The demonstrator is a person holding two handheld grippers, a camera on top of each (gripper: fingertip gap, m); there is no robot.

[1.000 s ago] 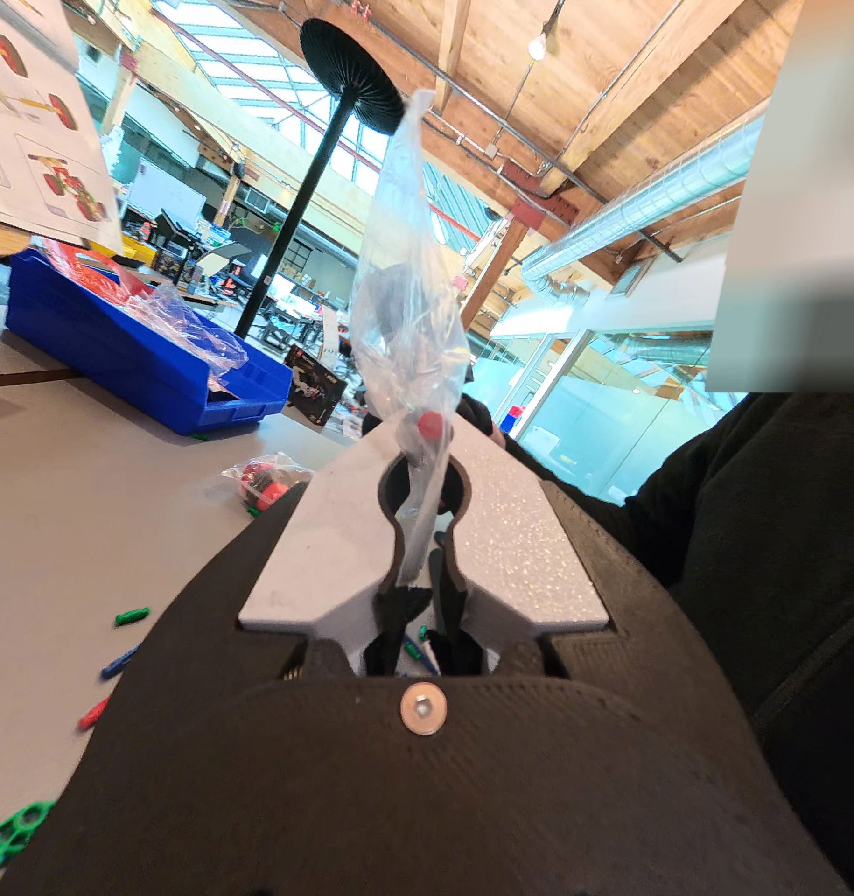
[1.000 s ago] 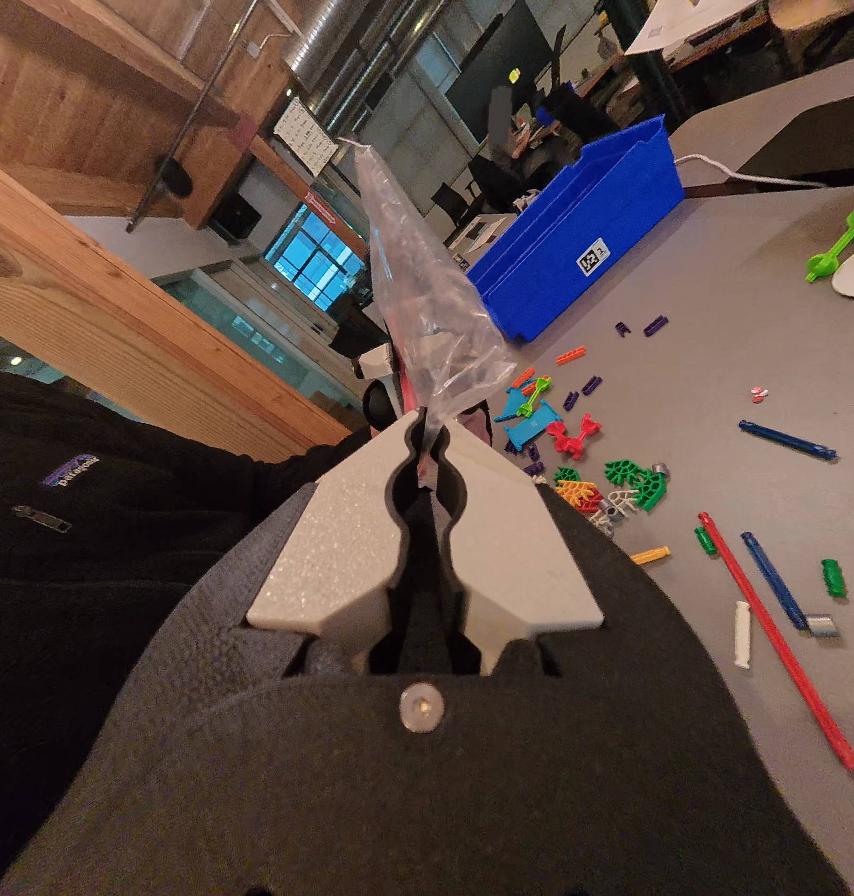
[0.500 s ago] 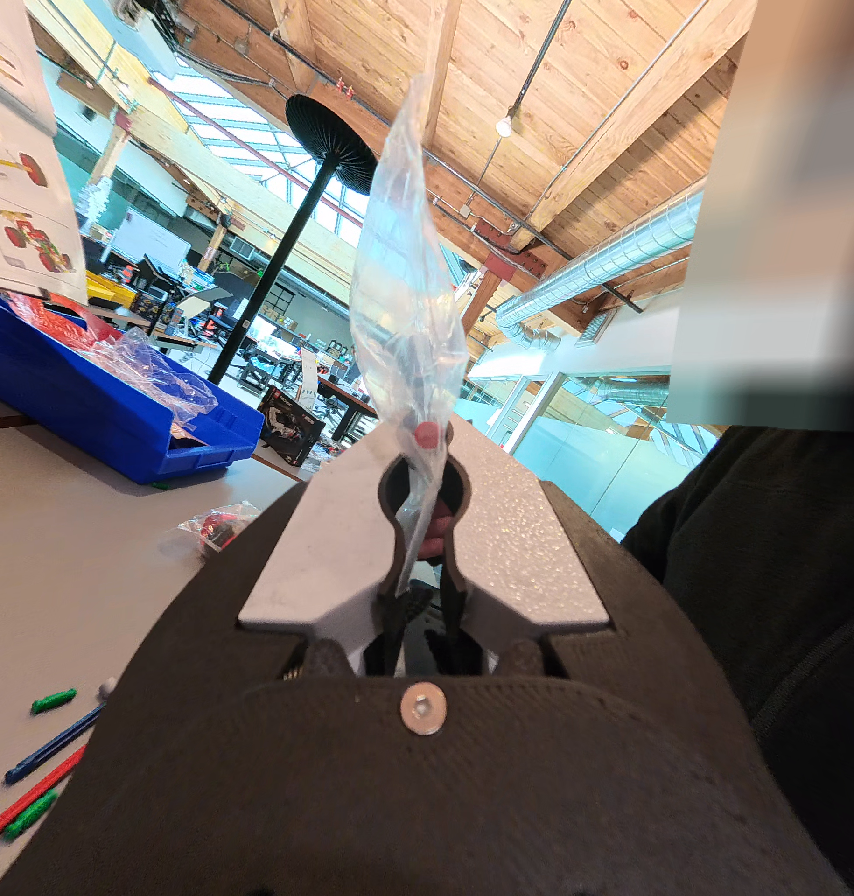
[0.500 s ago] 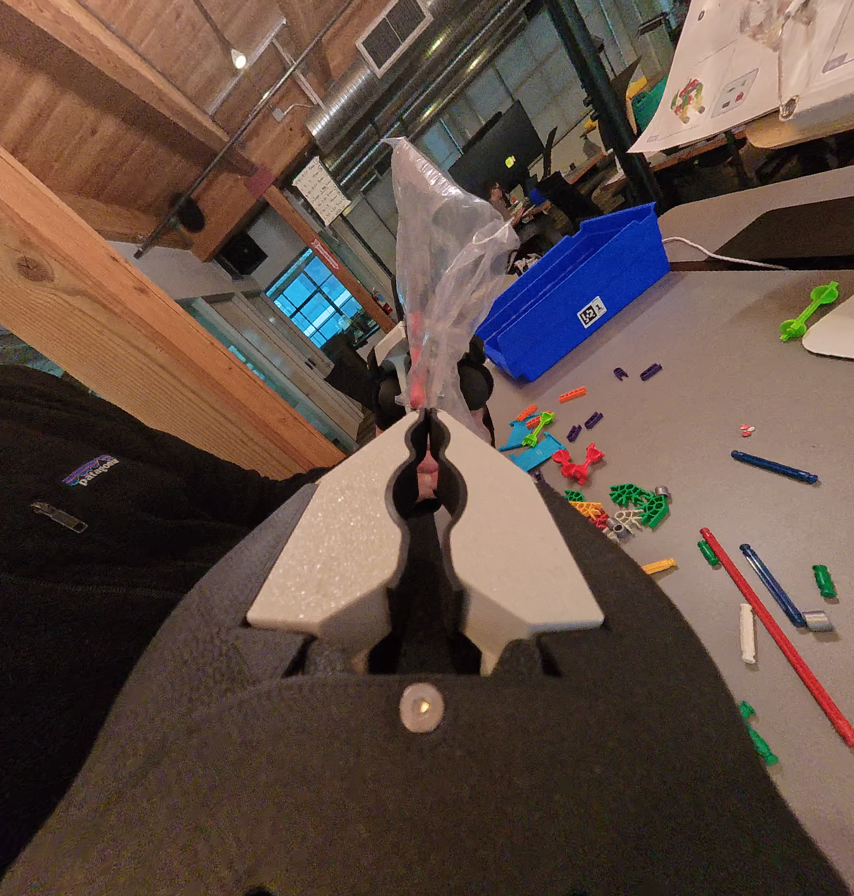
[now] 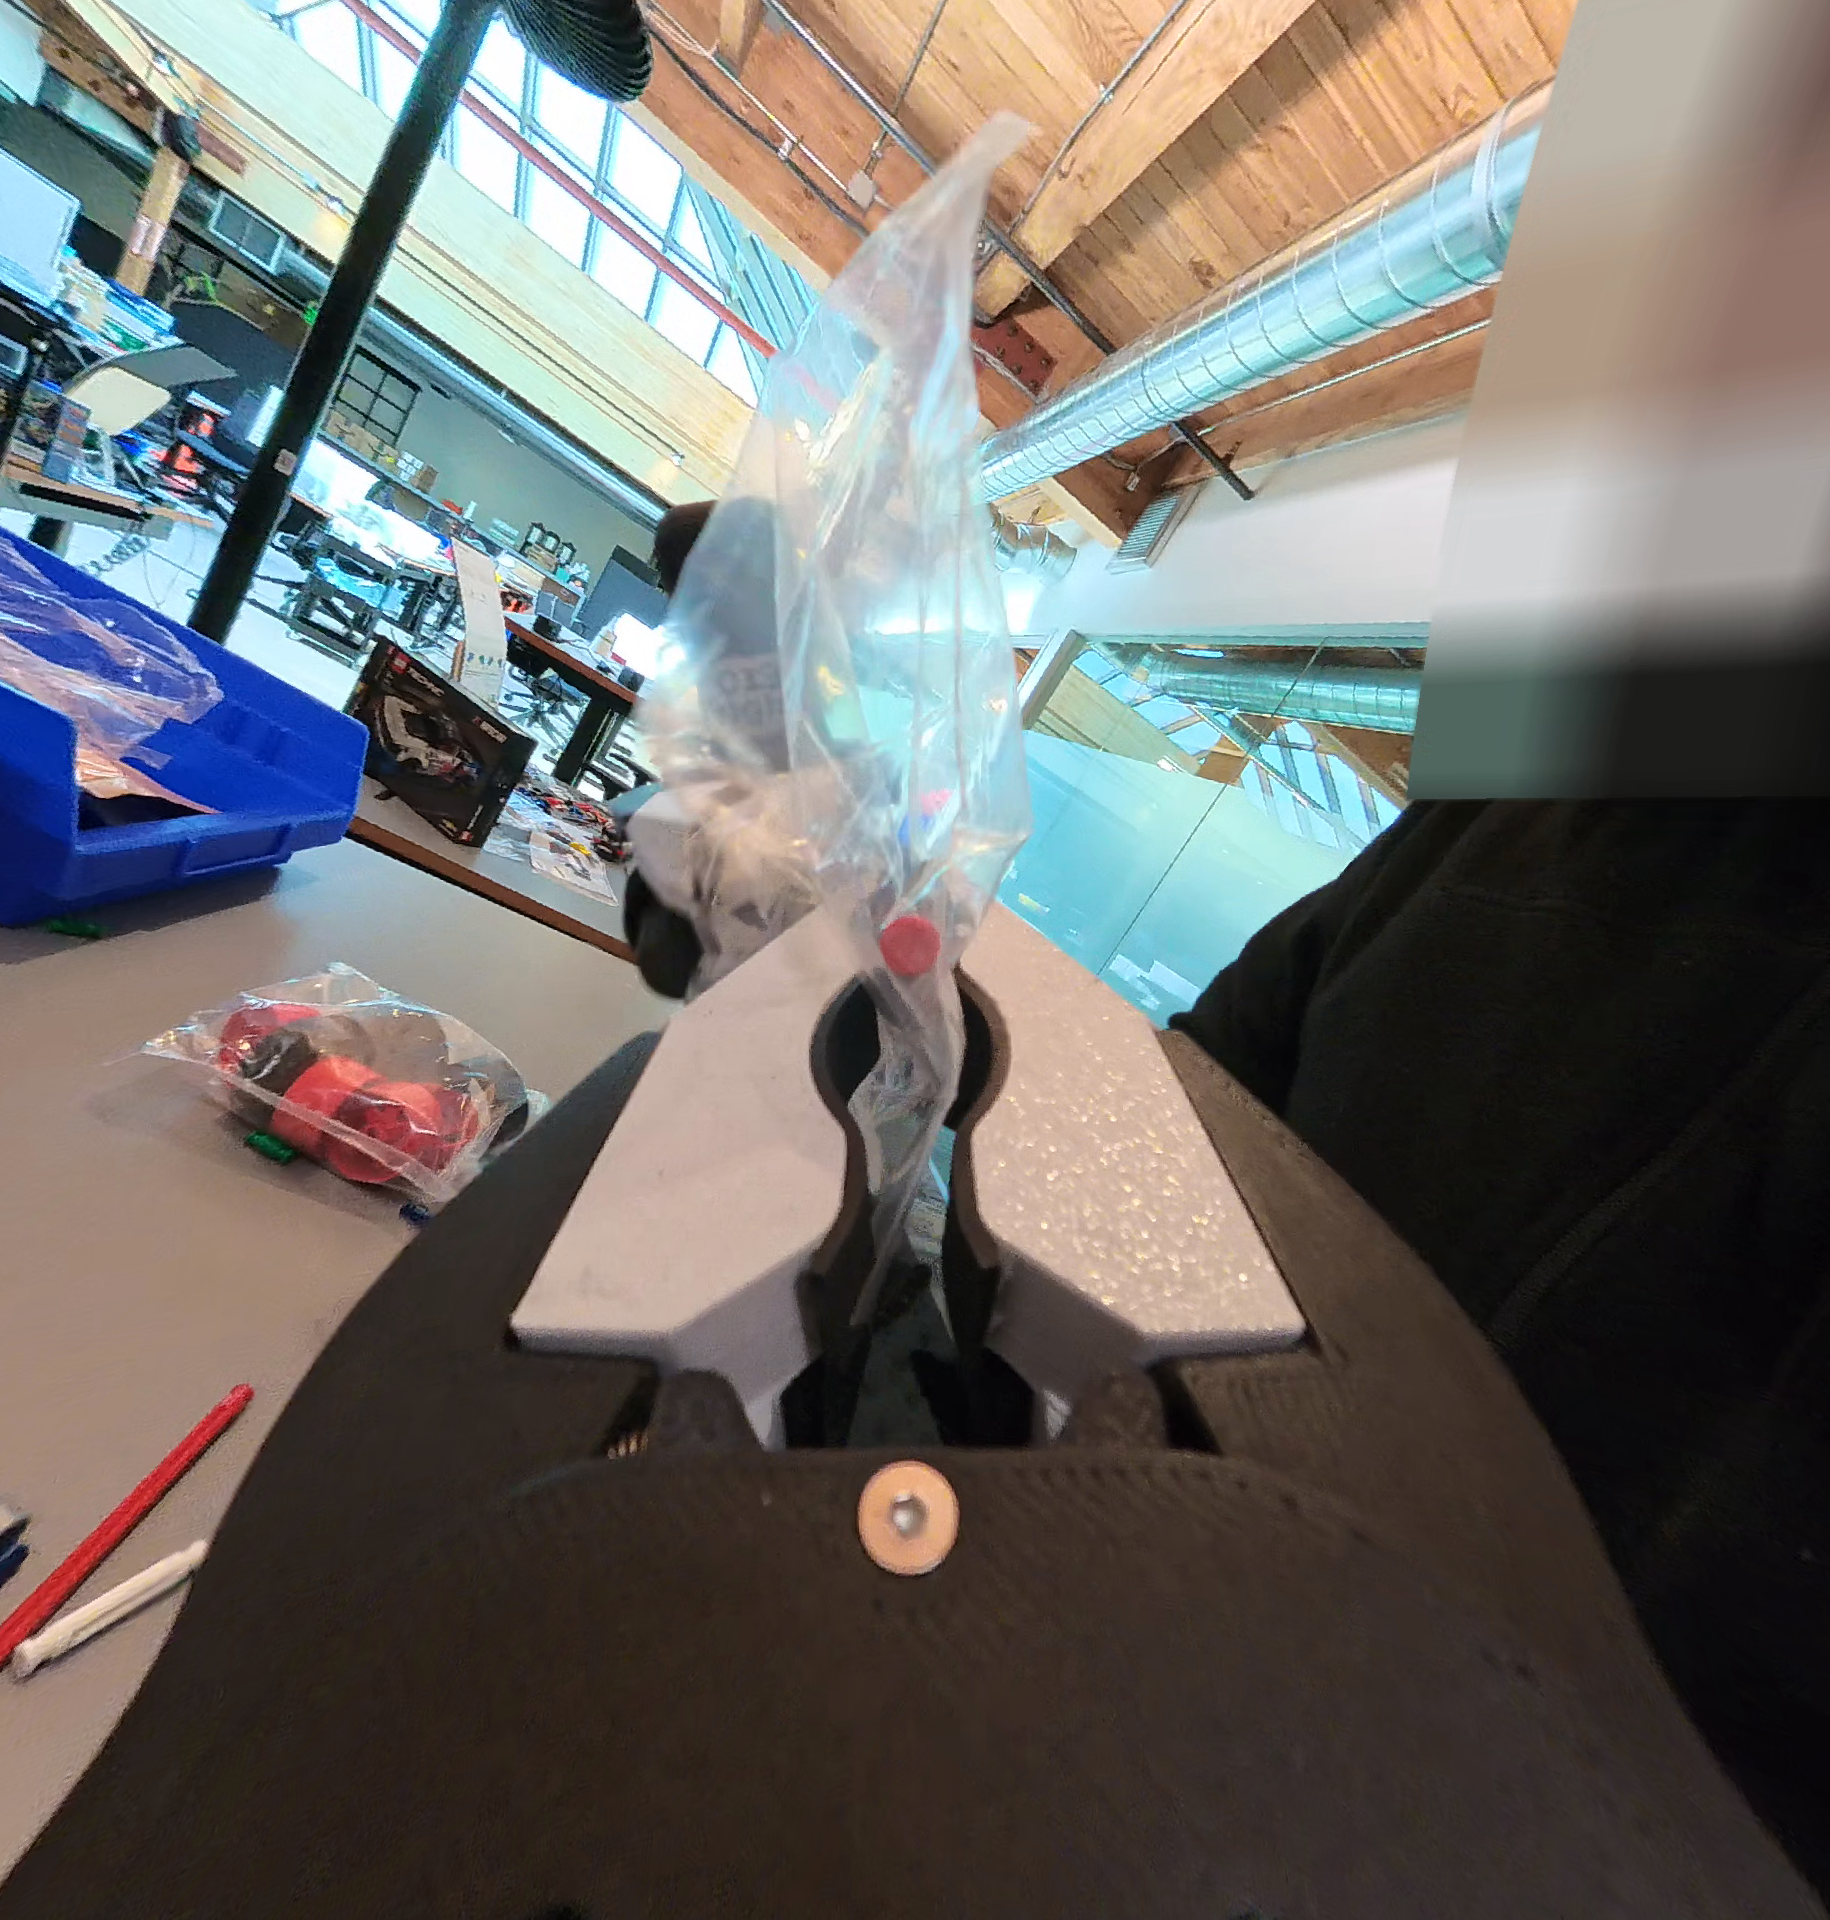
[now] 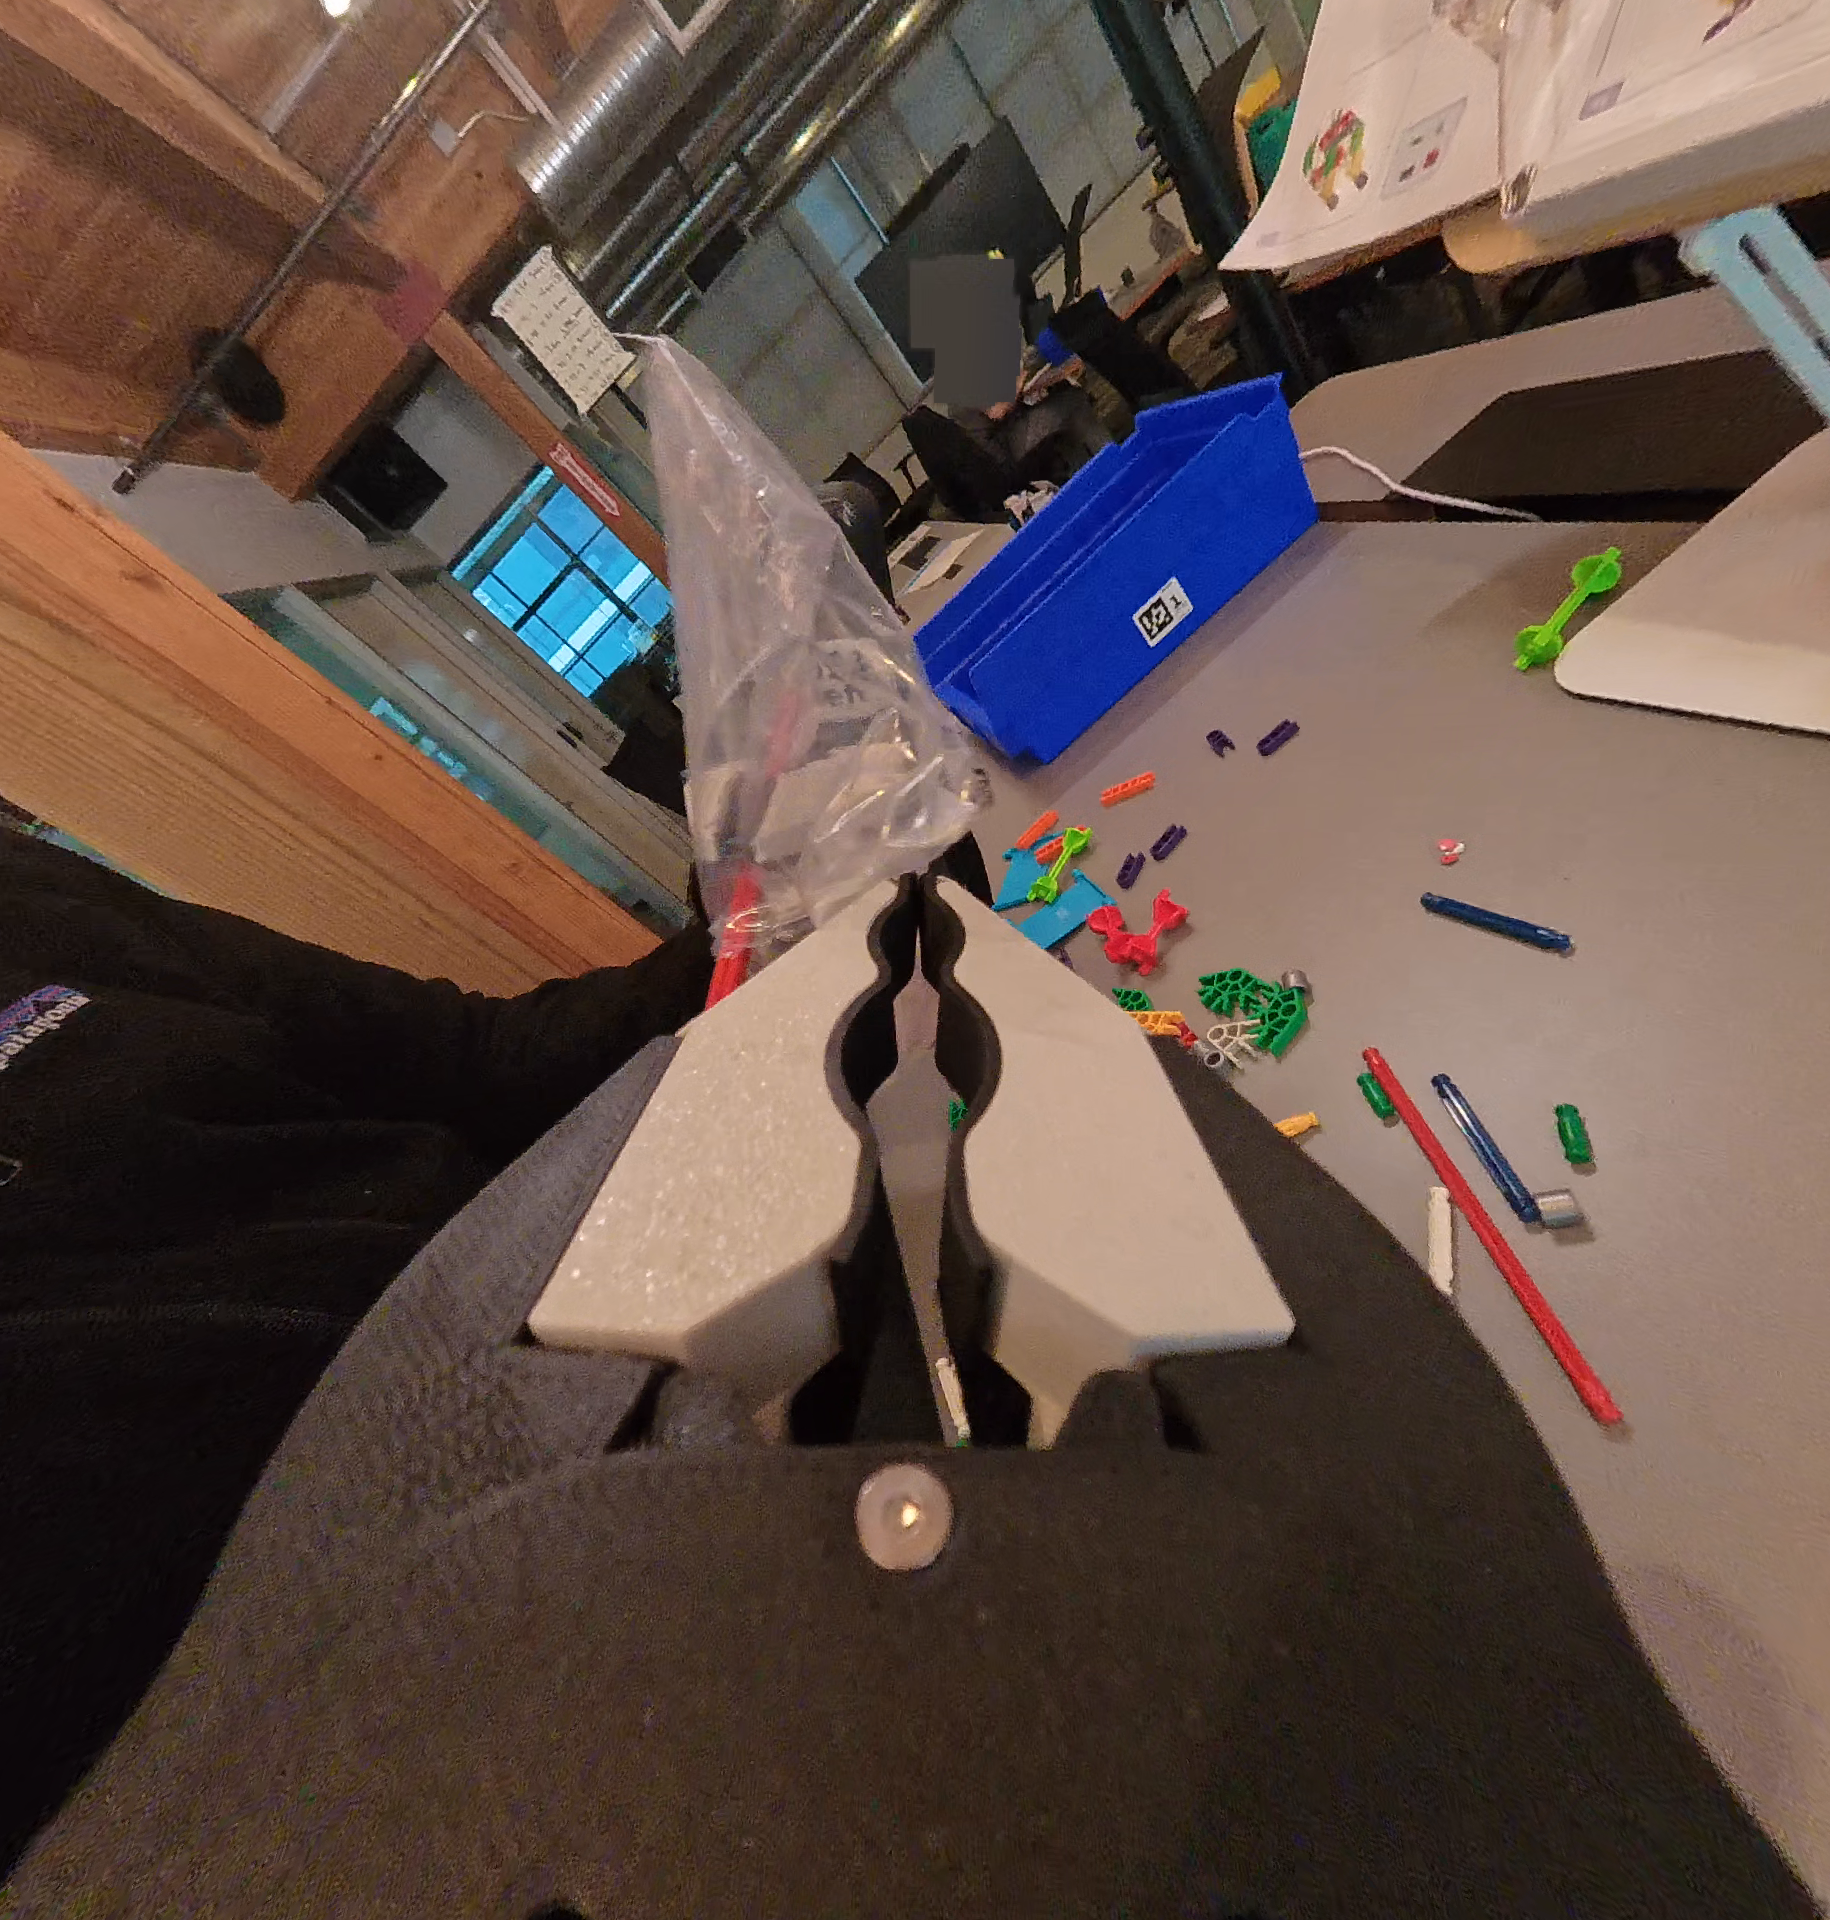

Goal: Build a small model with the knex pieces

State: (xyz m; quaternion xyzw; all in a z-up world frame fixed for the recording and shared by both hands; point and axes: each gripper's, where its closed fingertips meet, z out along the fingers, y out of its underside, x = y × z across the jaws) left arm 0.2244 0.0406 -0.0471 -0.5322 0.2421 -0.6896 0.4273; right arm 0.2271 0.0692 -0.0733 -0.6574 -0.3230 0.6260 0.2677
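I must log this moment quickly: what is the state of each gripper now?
Left gripper: shut on the clear plastic bag.
Right gripper: shut on the same clear plastic bag, pinched at the tips of the jaws.

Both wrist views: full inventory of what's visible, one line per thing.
clear plastic bag: one, transparent, held up between both tools, small red piece inside
bagged red wheels: one bag, red and black, on the grey table
blue bin: one, blue, far side of the table
loose construction-toy pieces: many, mixed colours, scattered on the table
long red rod: one, red, right of the right tool
instruction sheets: several, white, on a stand
left tool: shut on the bag
right tool: shut on the bag
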